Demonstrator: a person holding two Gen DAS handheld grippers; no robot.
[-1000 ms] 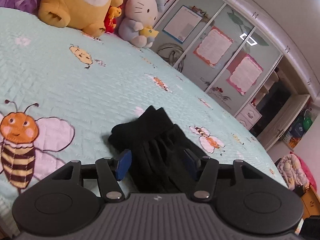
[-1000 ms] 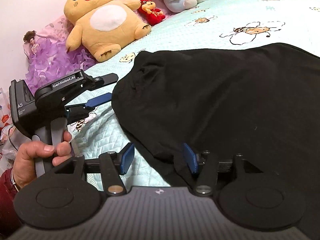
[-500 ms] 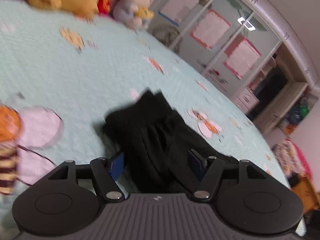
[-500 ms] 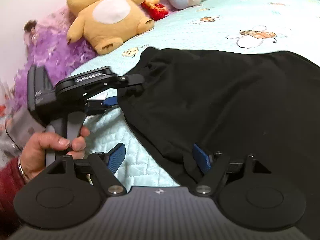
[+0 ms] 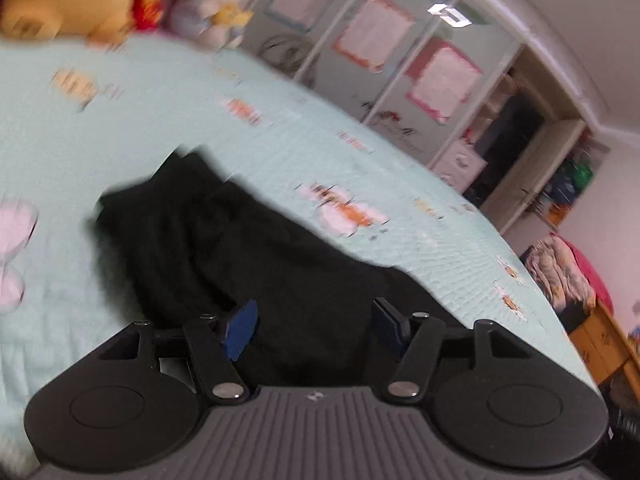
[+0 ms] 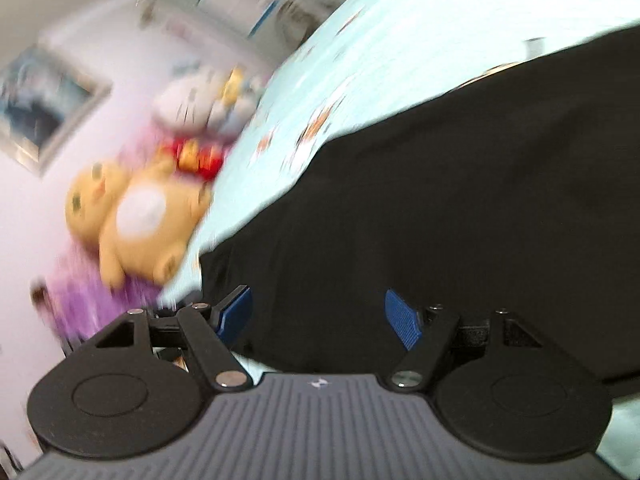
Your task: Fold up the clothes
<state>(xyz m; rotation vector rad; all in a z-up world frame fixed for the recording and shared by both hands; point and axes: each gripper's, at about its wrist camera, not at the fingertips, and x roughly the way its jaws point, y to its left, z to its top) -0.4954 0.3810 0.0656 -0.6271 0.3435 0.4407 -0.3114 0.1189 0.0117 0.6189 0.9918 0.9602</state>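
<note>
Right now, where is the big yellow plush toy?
In the right wrist view, the big yellow plush toy sits at the left, on purple fabric beside the mint bedspread.

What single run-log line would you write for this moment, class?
left tongs: closing, black garment in gap, not pinched | right tongs: open over garment | garment: lying on bedspread

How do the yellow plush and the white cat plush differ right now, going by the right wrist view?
The yellow plush is the larger; the white cat plush is clearly smaller. The yellow plush is golden with a pale round belly patch; the cat plush is mostly white and holds something yellow. The yellow plush lies nearer the camera, next to purple fabric; the cat plush lies farther along the bed. Both sit at the bed's edge by the wall, both blurred.
</note>
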